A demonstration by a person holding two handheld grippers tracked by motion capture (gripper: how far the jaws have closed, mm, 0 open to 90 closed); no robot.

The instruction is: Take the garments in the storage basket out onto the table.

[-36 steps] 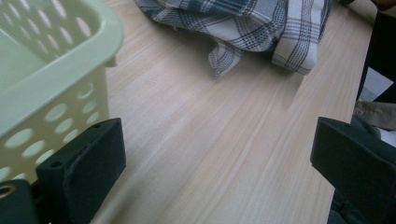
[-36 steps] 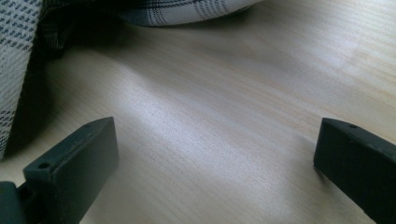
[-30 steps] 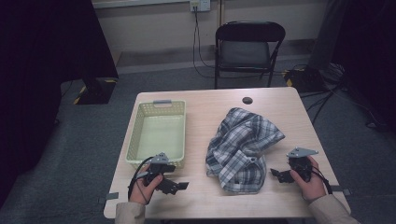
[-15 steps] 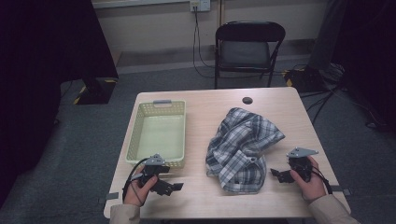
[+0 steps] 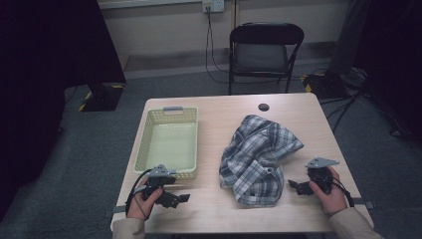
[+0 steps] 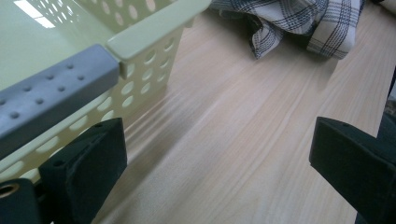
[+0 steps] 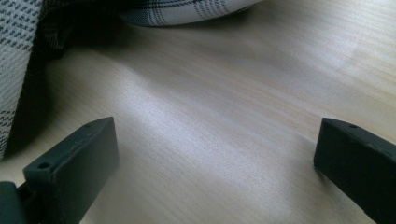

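The crumpled blue-and-white plaid cotton shirt (image 5: 259, 159) lies mid-table between the pale yellow perforated plastic basket (image 5: 168, 144) and the right gripper (image 5: 298, 187). Both the right and left gripper (image 5: 181, 198) rest spread wide, empty. Soft, light, probably floppy; a raised fold suits pinching

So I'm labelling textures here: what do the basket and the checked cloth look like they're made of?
The basket looks like moulded plastic, pale yellow-green with a slight sheen; punched round holes and a grey handle strip suggest it. The checked cloth seems soft woven fabric, probably cotton, matte, falling in loose crumpled folds.
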